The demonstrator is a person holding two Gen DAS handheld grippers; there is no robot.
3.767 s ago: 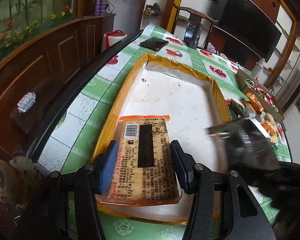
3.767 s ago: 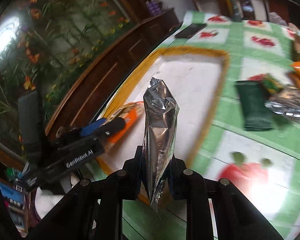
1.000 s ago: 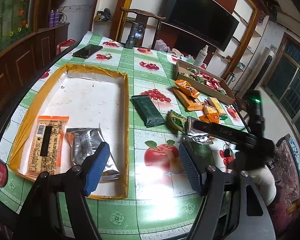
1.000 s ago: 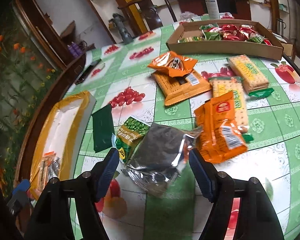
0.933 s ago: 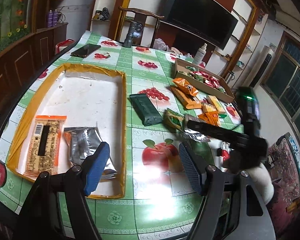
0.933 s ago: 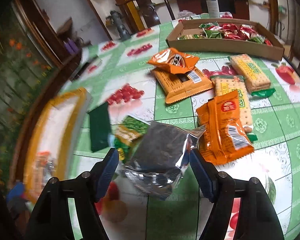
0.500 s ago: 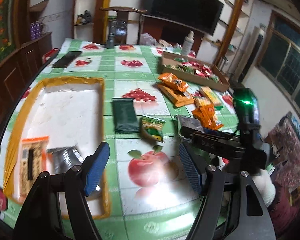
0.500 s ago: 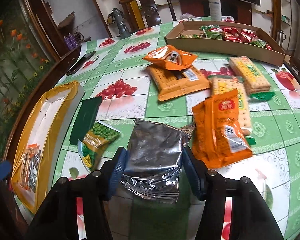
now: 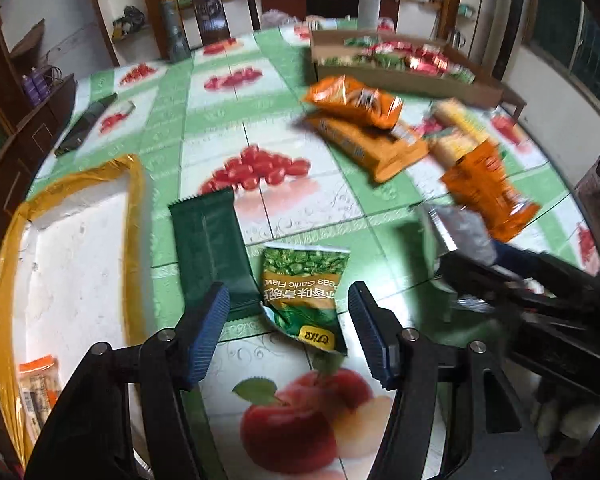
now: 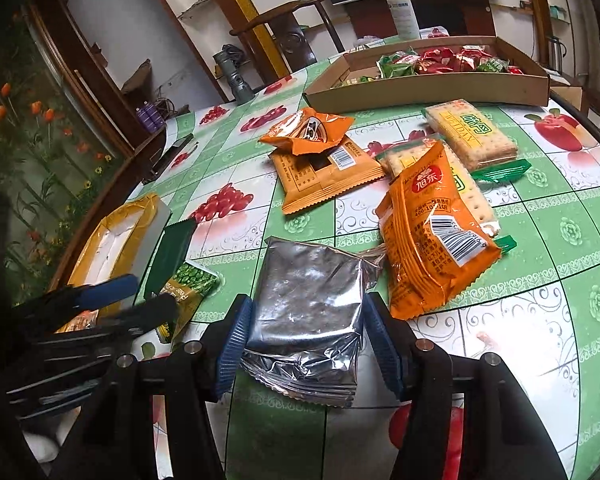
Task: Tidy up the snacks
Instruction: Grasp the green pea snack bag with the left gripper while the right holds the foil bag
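Observation:
My left gripper [image 9: 288, 332] is open above the table, its jaws on either side of a green garlic-peas packet [image 9: 302, 288]. A dark green wrapper [image 9: 212, 256] lies just left of that packet. My right gripper [image 10: 306, 344] has its jaws against both sides of a silver foil packet [image 10: 308, 300] that still lies on the table. The yellow-rimmed white tray [image 9: 76, 248] is at the left and holds an orange-edged cracker pack [image 9: 38, 384].
Orange snack bags [image 10: 428, 232] and cracker packs [image 10: 470, 132] lie right of the silver packet. A cardboard box of red and green sweets [image 10: 432, 80] stands at the back. A phone [image 9: 86, 124], a spray bottle [image 10: 400, 8] and a chair [image 10: 288, 28] are at the far edge.
My left gripper has swung right from the tray to over the green peas packet. My right gripper has closed in around the silver packet.

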